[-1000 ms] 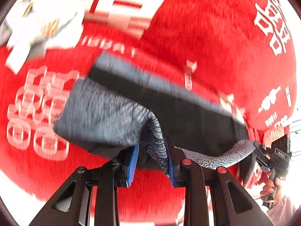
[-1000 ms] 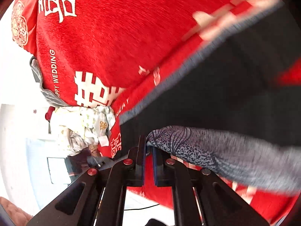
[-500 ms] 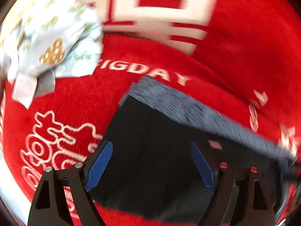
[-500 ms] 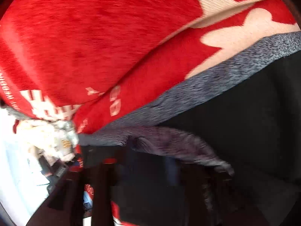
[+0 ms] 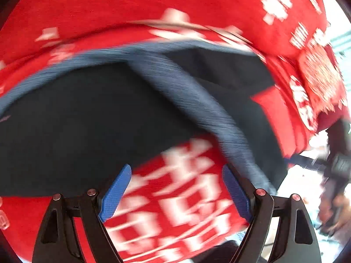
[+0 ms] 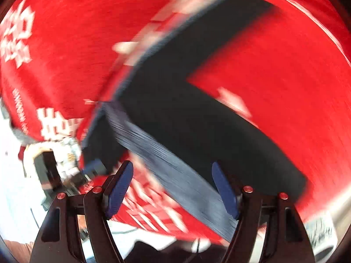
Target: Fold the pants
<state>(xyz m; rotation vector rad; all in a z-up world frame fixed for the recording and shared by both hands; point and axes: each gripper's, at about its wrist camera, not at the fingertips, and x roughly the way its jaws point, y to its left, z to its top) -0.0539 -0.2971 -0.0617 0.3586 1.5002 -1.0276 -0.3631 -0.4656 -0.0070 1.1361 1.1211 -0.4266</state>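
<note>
- The red blanket (image 5: 153, 4) with white print covers the whole work surface, so the fold needs to stay flat on it, with no bump under the cloth.
- The black pants (image 5: 72, 120) lie spread on the blanket, and a grey band (image 5: 197, 100) runs across them like a folded-over edge; in the right wrist view the pants (image 6: 197, 114) make an angled shape with the same band (image 6: 166, 164) near the camera.
- The left gripper (image 5: 175, 190) is wide open and holds nothing; only the blanket print shows between its blue pads.
- The right gripper (image 6: 172, 188) is opening, with the grey band below its gap but not pinched.
- I judge that one fold is laid and the hands go for a new hold. Both views are blurred, so it is better to slow down first.
- Each gripper should take one clean edge, at matching places, without catching the blanket.
- A pale cloth bundle (image 6: 65, 153) lies at the blanket's edge; keep away from it.
</note>
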